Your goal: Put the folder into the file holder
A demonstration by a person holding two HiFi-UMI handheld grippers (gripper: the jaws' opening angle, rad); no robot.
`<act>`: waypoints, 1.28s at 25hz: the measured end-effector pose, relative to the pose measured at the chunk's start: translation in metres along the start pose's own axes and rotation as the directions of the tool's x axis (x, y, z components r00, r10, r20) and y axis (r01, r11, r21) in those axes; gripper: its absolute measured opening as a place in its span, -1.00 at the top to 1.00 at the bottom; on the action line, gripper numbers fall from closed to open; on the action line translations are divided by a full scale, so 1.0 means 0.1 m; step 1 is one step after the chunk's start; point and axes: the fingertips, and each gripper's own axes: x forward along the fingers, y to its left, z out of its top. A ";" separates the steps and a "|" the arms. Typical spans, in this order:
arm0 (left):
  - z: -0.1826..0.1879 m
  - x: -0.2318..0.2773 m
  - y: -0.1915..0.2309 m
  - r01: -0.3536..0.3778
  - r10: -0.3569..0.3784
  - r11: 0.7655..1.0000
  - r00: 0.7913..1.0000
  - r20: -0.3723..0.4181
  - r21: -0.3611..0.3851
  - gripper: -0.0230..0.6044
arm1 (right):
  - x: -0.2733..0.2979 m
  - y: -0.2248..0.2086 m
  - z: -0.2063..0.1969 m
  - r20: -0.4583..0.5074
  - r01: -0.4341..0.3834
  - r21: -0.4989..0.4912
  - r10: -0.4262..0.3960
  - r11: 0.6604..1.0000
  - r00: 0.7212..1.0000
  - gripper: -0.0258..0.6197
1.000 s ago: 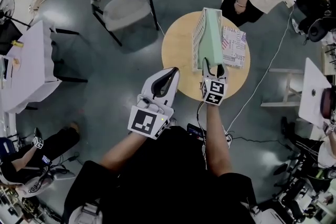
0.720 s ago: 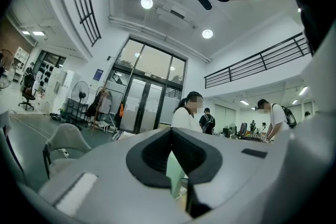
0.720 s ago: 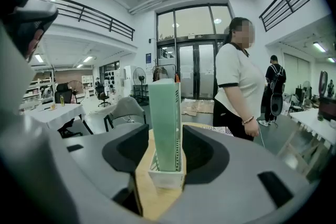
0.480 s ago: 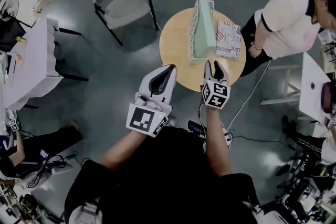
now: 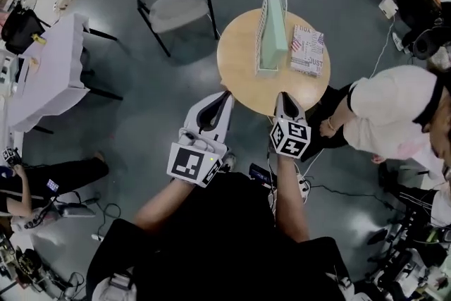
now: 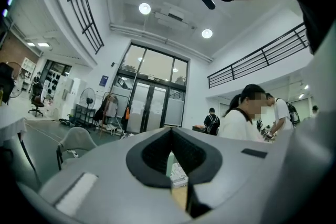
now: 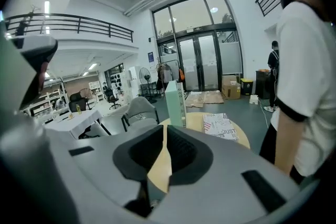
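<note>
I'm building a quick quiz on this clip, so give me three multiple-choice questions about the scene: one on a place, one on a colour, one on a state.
1. Where does the printed booklet lie?
A) on the grey chair
B) on the round table, beside the file holder
C) on the floor

2. What colour is the folder in the file holder?
A) red
B) black
C) pale green

3. How does the folder sit?
A) flat on the table
B) on edge inside the file holder
C) leaning against the chair

Answers: 1 B, the head view shows the booklet on the tabletop next to the holder. 2 C, the folder shows pale green between the white walls. 3 B, it stands on edge within the holder.
</note>
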 end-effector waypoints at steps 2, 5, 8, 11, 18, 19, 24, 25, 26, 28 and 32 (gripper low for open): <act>0.01 -0.10 -0.03 -0.014 0.014 1.000 1.000 0.001 0.006 0.91 | -0.12 0.04 0.01 0.008 -0.008 0.003 0.008 1.000 1.000 0.88; 0.02 -0.21 -0.02 -0.026 0.026 1.000 1.000 -0.005 0.011 0.91 | -0.26 0.12 0.06 0.020 -0.023 0.005 0.023 1.000 1.000 0.88; 0.06 -0.29 0.00 -0.031 0.031 1.000 1.000 -0.004 0.004 0.91 | -0.41 0.22 0.13 0.031 -0.046 0.026 0.045 0.999 0.999 0.89; 0.08 -0.32 0.05 -0.032 0.033 0.999 0.999 0.008 -0.009 0.91 | -0.55 0.31 0.23 0.049 -0.046 0.027 0.045 0.999 0.998 0.89; 0.10 -0.37 0.22 -0.025 0.025 1.000 1.000 0.013 -0.010 0.91 | -0.98 0.63 0.50 0.115 -0.029 -0.014 0.031 0.999 0.993 0.89; 0.11 -0.37 0.26 -0.024 0.024 1.000 1.000 0.014 -0.008 0.91 | -1.03 0.68 0.54 0.127 -0.032 -0.019 0.034 0.999 0.991 0.89; 0.13 -0.44 0.38 -0.016 0.016 1.000 1.000 0.006 -0.004 0.91 | -1.37 0.94 0.70 0.184 -0.027 -0.014 0.029 1.000 0.983 0.89; 0.14 -0.45 0.41 -0.016 0.016 1.000 1.000 0.007 -0.003 0.91 | -1.41 0.98 0.73 0.194 -0.029 -0.013 0.031 1.000 0.981 0.89; 0.14 -0.46 0.42 -0.016 0.016 1.000 1.000 0.006 -0.002 0.91 | -1.44 1.02 0.75 0.199 -0.031 -0.015 0.034 0.999 0.979 0.89; 0.13 -0.48 0.45 -0.015 0.015 1.000 1.000 0.004 -0.001 0.91 | -1.49 1.10 0.76 0.202 -0.040 -0.018 0.042 0.999 0.978 0.89; 0.14 -0.51 0.48 -0.002 0.002 1.000 1.000 0.004 0.000 0.91 | -1.51 1.20 0.75 0.209 -0.036 -0.017 0.039 0.999 0.977 0.89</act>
